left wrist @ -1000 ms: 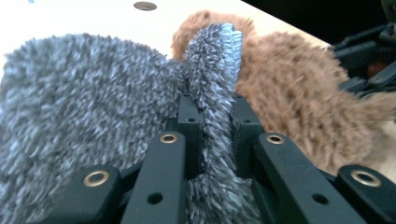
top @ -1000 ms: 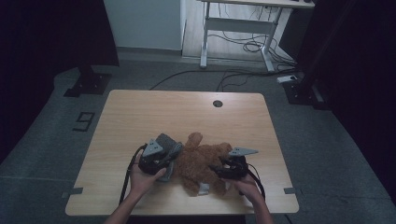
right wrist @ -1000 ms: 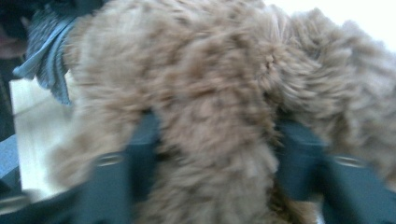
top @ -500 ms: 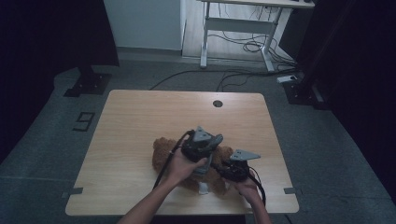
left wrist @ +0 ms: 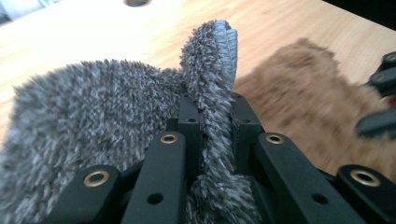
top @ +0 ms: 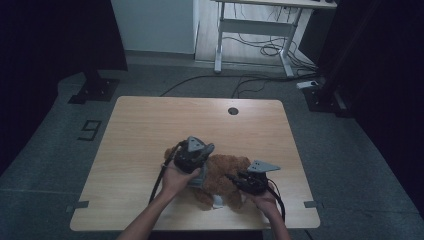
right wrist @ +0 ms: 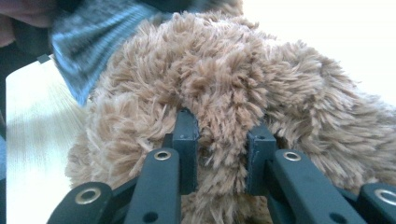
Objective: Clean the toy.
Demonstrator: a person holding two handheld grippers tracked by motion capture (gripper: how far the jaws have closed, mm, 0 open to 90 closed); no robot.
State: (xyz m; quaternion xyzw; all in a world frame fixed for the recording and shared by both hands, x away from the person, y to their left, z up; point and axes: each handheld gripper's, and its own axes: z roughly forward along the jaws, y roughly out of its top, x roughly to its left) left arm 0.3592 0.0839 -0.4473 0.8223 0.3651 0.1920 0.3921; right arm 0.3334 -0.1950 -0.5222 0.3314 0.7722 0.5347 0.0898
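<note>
Landmark: the brown teddy bear [top: 225,175], lying on the near half of the wooden table [top: 150,125], closer to the person's edge than to the round cable hole [top: 233,111] at the far side.

Left of the bear's middle, over its left part: the left gripper [top: 192,162], held in the left hand [top: 175,180], cable trailing down toward the table's near edge. Jaws together, clamped on a fold of grey fuzzy cloth [left wrist: 93,107]; in the left gripper view, a flap of that cloth standing up between the two black jaws and rising above them, the rest of it spreading to the left. Beyond the cloth in that view, to the right: brown fur of the bear, blurred, on the table.

In the high view, a patch of grey showing just under the left gripper, against the bear's body.

Right of the bear's middle, at its near right side: the right gripper [top: 245,181], in the right hand [top: 265,202], grey three-cornered plate on top. Jaws just been closing, now pinched on a tuft of the bear's fur [right wrist: 219,121], fur bulging between and around both jaws. Upper left in the right gripper view: the grey cloth again, draped against the bear.
</note>
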